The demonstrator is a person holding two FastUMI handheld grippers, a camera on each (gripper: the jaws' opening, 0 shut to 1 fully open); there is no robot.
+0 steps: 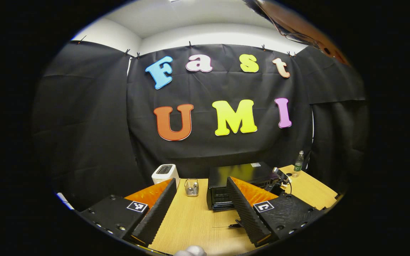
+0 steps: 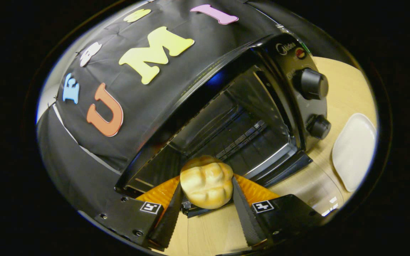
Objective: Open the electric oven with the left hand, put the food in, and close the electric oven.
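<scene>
The black electric oven [image 1: 240, 174] stands on the wooden table [image 1: 190, 220] with its door down. In the right gripper view its open cavity [image 2: 226, 131] lies just ahead, and two knobs [image 2: 311, 83] sit on its right panel. A pale golden bread roll [image 2: 206, 181] is pinched between both fingers of my right gripper [image 2: 206, 183] in front of the opening, over the lowered door [image 2: 283, 165]. My left gripper [image 1: 201, 181] stands open above the table, well back from the oven, holding nothing.
A white toaster [image 1: 165, 173] and a small wire basket [image 1: 191, 187] stand left of the oven. A bottle [image 1: 299, 161] stands at the table's far right corner. A white plate [image 2: 354, 149] lies right of the oven.
</scene>
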